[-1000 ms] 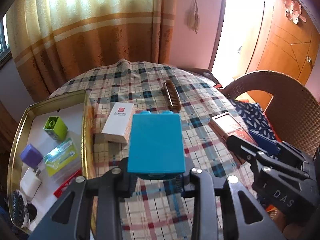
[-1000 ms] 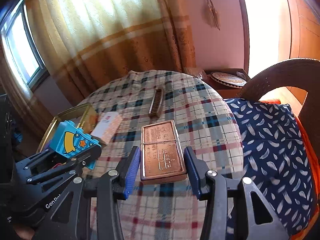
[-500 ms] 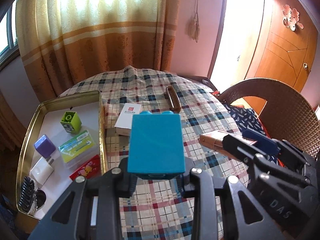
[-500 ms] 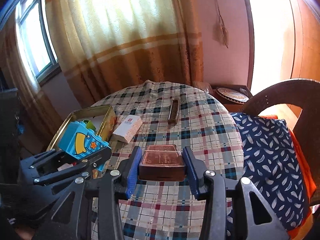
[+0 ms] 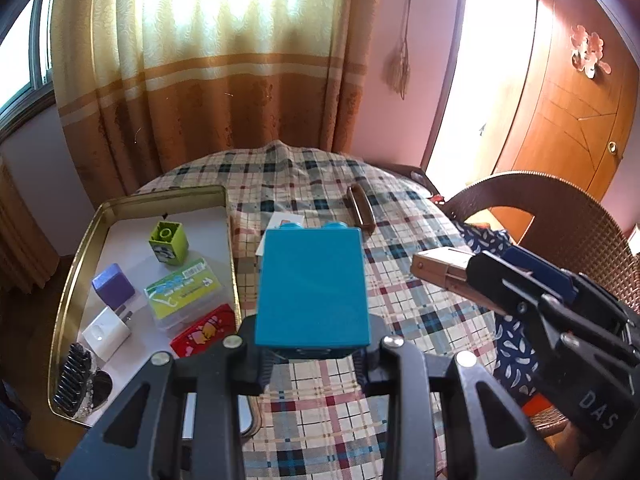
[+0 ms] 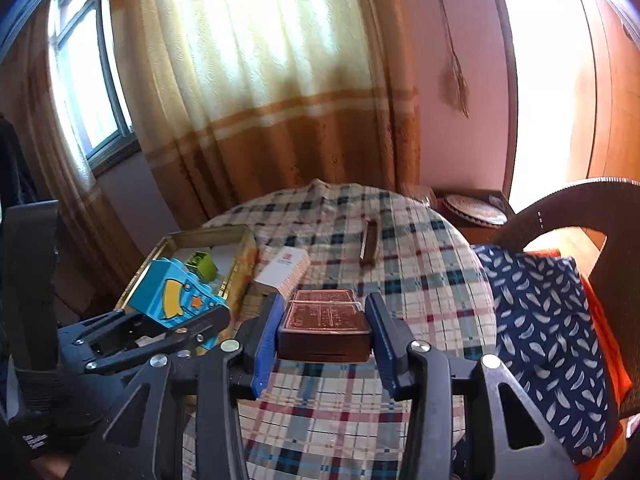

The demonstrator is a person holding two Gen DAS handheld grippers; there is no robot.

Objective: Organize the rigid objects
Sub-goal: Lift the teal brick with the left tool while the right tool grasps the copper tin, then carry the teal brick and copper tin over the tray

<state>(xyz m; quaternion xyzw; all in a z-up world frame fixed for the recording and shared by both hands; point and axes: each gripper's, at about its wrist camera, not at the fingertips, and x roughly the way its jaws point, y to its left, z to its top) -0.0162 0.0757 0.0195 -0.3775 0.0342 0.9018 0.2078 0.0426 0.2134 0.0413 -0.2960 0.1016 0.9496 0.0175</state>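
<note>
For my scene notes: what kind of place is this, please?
Most likely a room in a home: a round table under a plaid tablecloth, a wicker chair beside it, and a long curtain over the window.

light: strong daylight through the cream-and-orange curtain [image 5: 208,40] and the doorway [image 5: 492,64], both blown out | edges: fisheye bending, dark corners | focus: sharp

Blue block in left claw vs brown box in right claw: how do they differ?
The blue block is bright plastic with studs on its far end; the brown box is dull copper-brown with fine embossed print on its lid. In the right wrist view the block shows a yellow shape and orange star; the box is one colour. Both are rigid, clamped and held off the table.
</note>
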